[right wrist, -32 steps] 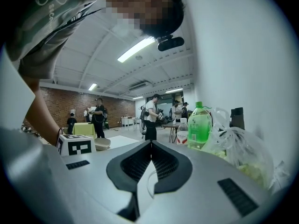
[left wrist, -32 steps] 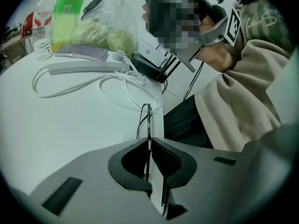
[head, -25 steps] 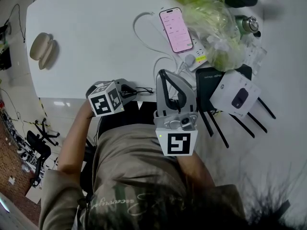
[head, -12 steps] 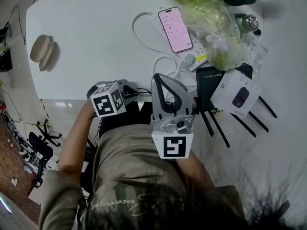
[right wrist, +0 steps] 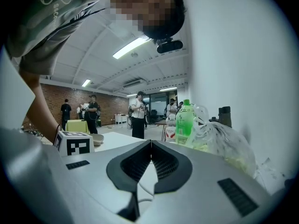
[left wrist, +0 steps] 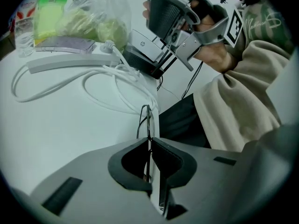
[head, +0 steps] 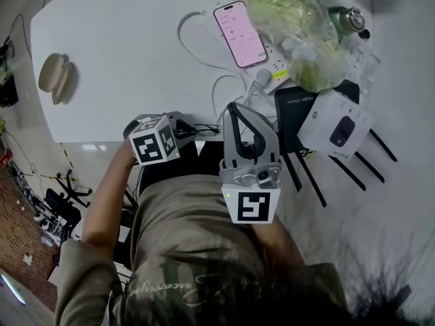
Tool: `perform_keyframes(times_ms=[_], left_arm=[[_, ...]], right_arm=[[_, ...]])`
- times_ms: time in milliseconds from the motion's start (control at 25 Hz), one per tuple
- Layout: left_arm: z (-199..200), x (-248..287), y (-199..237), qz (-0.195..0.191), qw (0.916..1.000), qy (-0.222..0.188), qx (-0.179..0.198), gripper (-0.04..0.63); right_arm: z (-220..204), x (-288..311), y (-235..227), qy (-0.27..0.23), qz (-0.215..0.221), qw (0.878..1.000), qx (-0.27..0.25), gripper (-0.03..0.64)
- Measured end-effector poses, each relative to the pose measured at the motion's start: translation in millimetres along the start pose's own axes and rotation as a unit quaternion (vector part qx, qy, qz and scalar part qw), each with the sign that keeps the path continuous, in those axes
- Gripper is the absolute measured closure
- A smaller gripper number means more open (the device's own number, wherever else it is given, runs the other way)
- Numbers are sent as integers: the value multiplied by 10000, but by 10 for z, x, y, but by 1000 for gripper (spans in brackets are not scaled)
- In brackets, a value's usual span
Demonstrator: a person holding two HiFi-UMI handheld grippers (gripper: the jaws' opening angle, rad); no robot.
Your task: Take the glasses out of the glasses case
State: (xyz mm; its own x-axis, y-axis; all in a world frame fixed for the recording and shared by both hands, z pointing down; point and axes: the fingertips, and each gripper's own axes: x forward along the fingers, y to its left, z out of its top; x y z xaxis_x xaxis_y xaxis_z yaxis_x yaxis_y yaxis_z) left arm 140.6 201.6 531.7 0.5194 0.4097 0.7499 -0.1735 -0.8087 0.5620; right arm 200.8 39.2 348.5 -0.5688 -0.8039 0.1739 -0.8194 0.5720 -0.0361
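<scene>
Case (head: 54, 78): on table (head: 122, 39), contents unclear.
Left gripper (left wrist: 149, 141): jaws clamp glasses (left wrist: 145, 120), away from case.
Right gripper (right wrist: 150, 143): jaws closed, empty.

On your white desk (head: 122, 60), a phone (head: 239, 34) lies face up with its pink screen lit, next to a looping white cable (head: 197, 49) and a power strip (head: 277, 79). To its right you have a clear plastic bag (head: 299, 29) of greenish contents. Nearer you, a white box (head: 335, 124) overlaps a black router (head: 293, 111) with antennas.
</scene>
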Motion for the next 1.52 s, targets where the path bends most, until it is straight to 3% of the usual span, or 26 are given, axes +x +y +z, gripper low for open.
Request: perform_keyframes(times_ms=[560,1040,1200,1360,1520], left_arm=[[-15,81,-37,-108,9998,73,-115,563],[-186,40,-31,-23,9999,14,-164,563],[-216,24,28,71,9995,-2,-297,563],[-226,-8,-24,225,9995,59,-196,563],[-265,18,-15,321,9993,152,-136,563]], right_arm=[[-53,-55,-75,18,-17,9999,111,606],[-80,-19,103,82,81,9999,106,606],[-92,-104,145,82,-40,9999,-60,606],[-24,-269,168,83,-147,9998,-102,606],[0,-285,283,-59,174,9998,-39,606]])
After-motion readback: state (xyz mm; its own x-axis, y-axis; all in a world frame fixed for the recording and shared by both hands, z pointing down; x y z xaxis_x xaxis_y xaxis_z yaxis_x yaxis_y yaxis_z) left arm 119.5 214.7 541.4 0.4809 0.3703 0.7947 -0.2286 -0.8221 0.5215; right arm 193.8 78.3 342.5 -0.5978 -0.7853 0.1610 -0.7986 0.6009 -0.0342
